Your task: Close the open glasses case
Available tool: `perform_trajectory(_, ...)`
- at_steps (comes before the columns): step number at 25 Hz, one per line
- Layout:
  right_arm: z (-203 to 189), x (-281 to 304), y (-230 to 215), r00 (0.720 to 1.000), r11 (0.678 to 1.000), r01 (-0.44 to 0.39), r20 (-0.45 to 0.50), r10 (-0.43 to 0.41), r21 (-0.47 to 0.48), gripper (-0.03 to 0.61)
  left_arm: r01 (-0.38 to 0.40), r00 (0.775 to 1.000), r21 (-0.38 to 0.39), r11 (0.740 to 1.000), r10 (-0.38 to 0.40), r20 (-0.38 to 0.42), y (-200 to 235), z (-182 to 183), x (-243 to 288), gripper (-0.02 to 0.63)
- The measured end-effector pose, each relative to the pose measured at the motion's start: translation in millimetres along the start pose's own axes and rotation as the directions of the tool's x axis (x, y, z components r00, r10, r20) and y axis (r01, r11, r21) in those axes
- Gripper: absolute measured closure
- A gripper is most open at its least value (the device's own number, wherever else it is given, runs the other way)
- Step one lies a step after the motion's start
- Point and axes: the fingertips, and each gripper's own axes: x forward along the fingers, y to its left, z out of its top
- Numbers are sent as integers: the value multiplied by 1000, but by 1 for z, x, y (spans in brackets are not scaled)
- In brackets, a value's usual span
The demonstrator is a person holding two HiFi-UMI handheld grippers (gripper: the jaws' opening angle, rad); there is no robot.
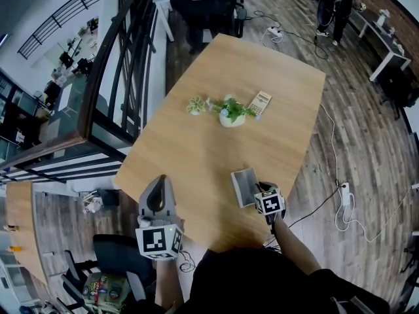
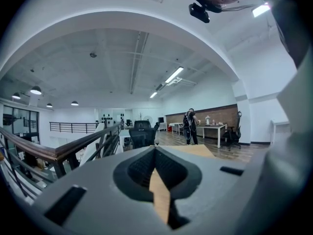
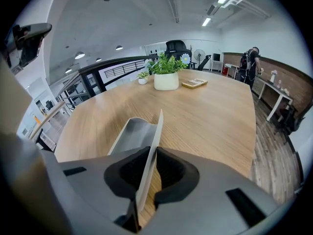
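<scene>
1. The right gripper [image 3: 155, 150] is clamping its jaws on the thin lid [image 3: 157, 126] of the glasses case [image 3: 128, 133]. The pads are pressing on the lid's near edge from both sides.
2. The lid is standing roughly upright, well off the grey tray, so the case is sitting open.
3. The case [image 1: 243, 187] is lying on the table [image 1: 216, 136] close to its near edge, on the person's right. It is well apart from the potted plant [image 1: 230, 115] at mid-table.
4. The left gripper [image 1: 157, 198] is hovering at the table's near-left edge, its jaws pressed together on nothing and taking no part.
5. Judging progress: the grasp on the lid looks made, but the closing itself is remaining. The lid is needing to swing down onto the tray and seat shut.
</scene>
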Motion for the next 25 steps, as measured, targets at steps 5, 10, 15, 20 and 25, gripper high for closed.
perform_trajectory(5, -1, 0, -2, 1000, 1000, 25, -9, -25, -9, 542, -8, 1000, -6, 1000, 8, -12, 2, -3, -1, 614)
perform_trajectory(10, -4, 3, -1, 999, 998, 38, -7, -39, -51, 558, -7, 1000, -10, 1000, 7, -13, 2, -3, 0, 614)
perform_trajectory(15, -2, 0, 2, 999, 997, 40, -8, -41, -68, 558, -5, 1000, -7, 1000, 5, -15, 1, -4, -1, 614)
perform_trajectory(20, 1, -1, -1, 997, 988, 73, -22, -77, -135, 558, 0, 1000, -8, 1000, 0, -17, 0, -7, 0, 614)
perform_trajectory(25, 10, -2, 3, 969, 838, 202, -18, -245, -507, 558, -2, 1000, -13, 1000, 2, -22, 2, -10, -2, 614)
